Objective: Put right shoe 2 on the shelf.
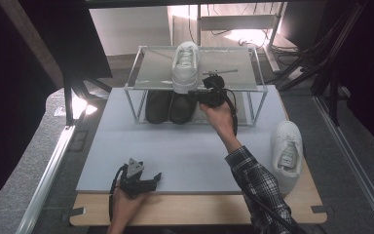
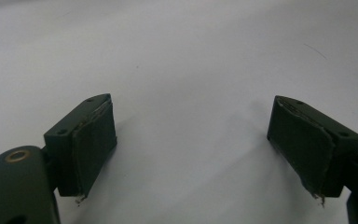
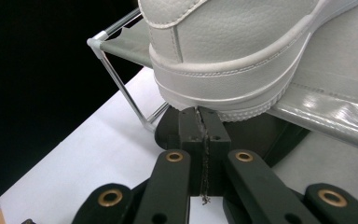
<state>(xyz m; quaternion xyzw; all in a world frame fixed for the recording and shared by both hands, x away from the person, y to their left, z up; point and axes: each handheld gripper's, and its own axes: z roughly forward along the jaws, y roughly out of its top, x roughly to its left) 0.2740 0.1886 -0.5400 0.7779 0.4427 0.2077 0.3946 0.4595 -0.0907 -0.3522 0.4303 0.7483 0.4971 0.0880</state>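
Note:
A white sneaker [image 1: 185,66] stands on the top shelf of a wire rack [image 1: 233,68], heel toward me. My right gripper [image 1: 205,93] is at that heel, and its jaws are shut together with nothing between them. In the right gripper view its tips [image 3: 198,112] sit just under the sneaker's heel sole [image 3: 233,51], which overhangs the shelf edge [image 3: 331,98]. Whether they touch it is unclear. My left gripper [image 1: 143,181] rests low over the grey mat [image 1: 185,151] near the front. Its jaws [image 2: 192,101] stand wide apart over bare mat.
Two black shoes [image 1: 158,106] [image 1: 181,107] stand side by side under the rack's shelf. A second white sneaker [image 1: 287,151] lies at the mat's right edge. A wooden table strip [image 1: 199,212] runs along the front. Dark frames and cables flank both sides.

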